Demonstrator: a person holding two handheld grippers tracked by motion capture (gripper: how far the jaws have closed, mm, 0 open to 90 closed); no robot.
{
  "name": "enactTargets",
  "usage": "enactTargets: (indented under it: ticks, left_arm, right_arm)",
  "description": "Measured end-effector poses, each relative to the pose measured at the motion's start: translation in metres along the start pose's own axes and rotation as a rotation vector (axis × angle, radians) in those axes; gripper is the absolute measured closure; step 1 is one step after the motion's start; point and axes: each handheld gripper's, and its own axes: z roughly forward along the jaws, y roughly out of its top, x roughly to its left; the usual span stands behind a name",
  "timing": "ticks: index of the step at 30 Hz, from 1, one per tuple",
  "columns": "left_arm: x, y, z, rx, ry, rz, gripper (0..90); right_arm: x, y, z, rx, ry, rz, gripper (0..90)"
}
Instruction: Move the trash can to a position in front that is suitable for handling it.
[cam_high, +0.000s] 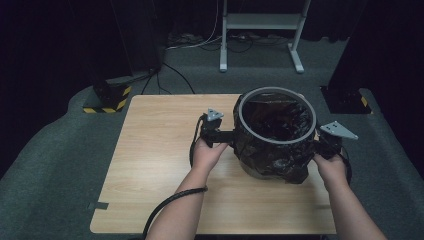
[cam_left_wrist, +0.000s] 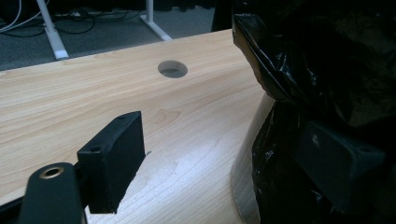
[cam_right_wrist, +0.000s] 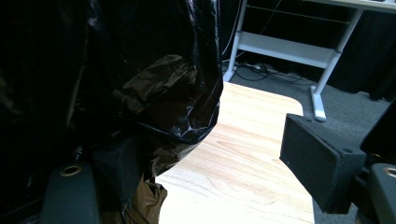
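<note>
High view: round grey bin (cam_high: 275, 131) stands on the right half of the wooden table (cam_high: 160, 165). A black plastic bag (cam_high: 277, 117) lines the bin; its top edge is folded out over the grey rim and hangs crumpled down the outside wall. Inside the bag is dark; contents cannot be made out.

Left gripper (cam_high: 220, 136) sits against the bin's left side, held by the left hand (cam_high: 207, 155). Right gripper (cam_high: 325, 145) sits at the bin's right side, held by the right hand (cam_high: 331, 169). 1 gripper on each flank, bin between the 2.

Left gripper view: jaws spread apart, with only 1 of the 2 against the bag. That jaw lies against the bag film (cam_left_wrist: 322, 93) on the bin wall; the other stands clear over bare table (cam_left_wrist: 93, 102). No film pinched between the 2 pads. A round cable hole (cam_left_wrist: 173, 69) is in the tabletop beyond.

Right gripper view: jaws spread apart. 1 jaw is tucked under the hanging fold of the bag (cam_right_wrist: 140, 84); the other stands free over the table (cam_right_wrist: 243, 154), well apart from the film. No grip on the bag here. White desk frame (cam_right_wrist: 285, 46) stands on the floor behind.
</note>
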Motion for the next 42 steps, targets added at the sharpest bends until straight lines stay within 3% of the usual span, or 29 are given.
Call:
enactTargets:
  ticks: [8, 18, 26, 28, 34, 42]
  left_arm:
    - [0.007, -0.007, -0.011, -0.01, 0.001, -0.01, 18.6]
    - [0.024, -0.013, -0.03, -0.008, 0.038, -0.031, 18.9]
    - [0.032, -0.016, -0.037, -0.009, 0.057, -0.041, 20.5]
    - [0.036, -0.018, -0.04, -0.015, 0.057, -0.059, 20.4]
    - [0.04, -0.021, -0.043, -0.021, 0.059, -0.059, 16.9]
    - [0.043, -0.026, -0.049, -0.025, 0.071, -0.052, 15.4]
  right_arm:
    - [0.012, -0.001, 0.002, -0.014, 0.014, -0.011, 29.1]
    - [0.039, 0.004, 0.01, -0.007, 0.04, -0.044, 30.5]
    - [0.053, 0.007, 0.014, 0.0, 0.056, -0.032, 32.1]
    - [0.057, 0.008, 0.015, -0.002, 0.055, -0.037, 31.1]
    - [0.057, 0.004, 0.017, 0.02, 0.051, -0.026, 22.2]
    - [0.055, 0.0, 0.013, 0.025, 0.051, -0.022, 20.9]
